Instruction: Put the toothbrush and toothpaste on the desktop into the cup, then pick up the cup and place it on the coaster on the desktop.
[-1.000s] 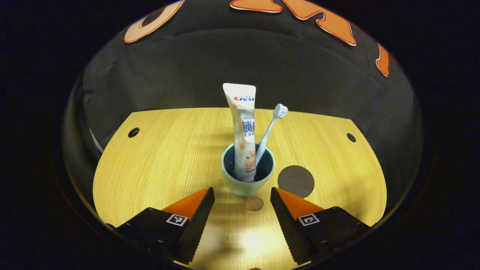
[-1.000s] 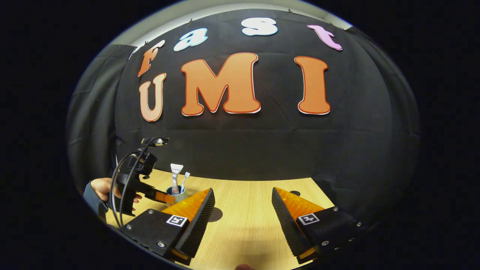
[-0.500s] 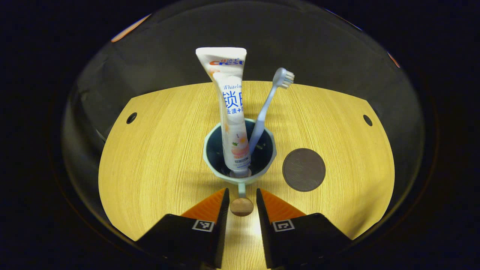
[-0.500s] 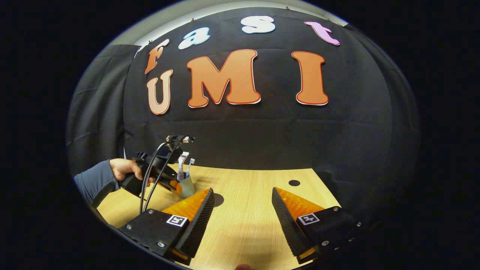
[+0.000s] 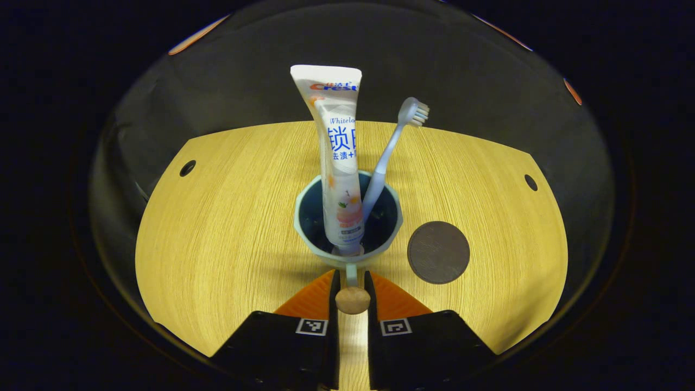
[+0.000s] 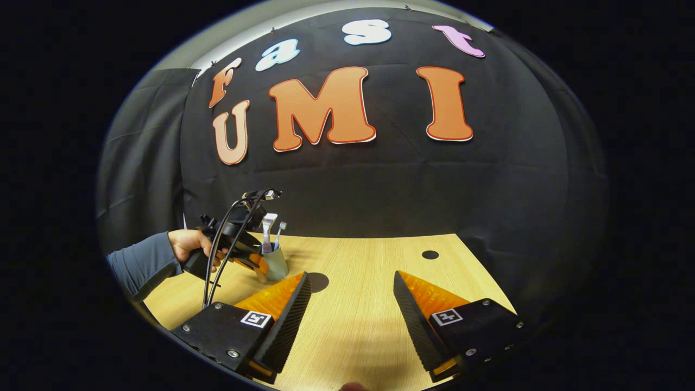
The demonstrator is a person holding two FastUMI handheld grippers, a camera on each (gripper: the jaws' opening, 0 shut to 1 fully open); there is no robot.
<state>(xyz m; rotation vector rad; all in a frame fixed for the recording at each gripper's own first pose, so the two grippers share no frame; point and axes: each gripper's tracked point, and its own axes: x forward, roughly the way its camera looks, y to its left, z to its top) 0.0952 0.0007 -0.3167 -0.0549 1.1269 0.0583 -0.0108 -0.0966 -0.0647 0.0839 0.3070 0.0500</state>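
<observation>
A pale green cup [image 5: 326,259] stands on the wooden desktop [image 5: 228,228], holding a white toothpaste tube [image 5: 336,152] and a light blue toothbrush [image 5: 388,157], both upright. My left gripper [image 5: 352,282] is shut on the cup's handle, just above its round wooden knob [image 5: 352,300]. A dark round coaster [image 5: 438,252] lies flat just right of the cup. In the right gripper view, the cup [image 6: 276,263] appears far left with the left gripper [image 6: 247,259] on it, near the coaster [image 6: 317,282]. My right gripper [image 6: 350,288] hovers open over the desk, holding nothing.
A person's hand [image 6: 187,244] and a grey sleeve [image 6: 144,266] hold the left gripper, with cables looping above it. The desktop has small round holes [image 5: 187,168] [image 5: 530,182] near its far corners. Black cloth walls close in the desk behind and at the sides.
My left gripper's fingers went from wide open to shut on the cup's handle as it moved in over the cup. The right gripper stayed open and drifted slightly.
</observation>
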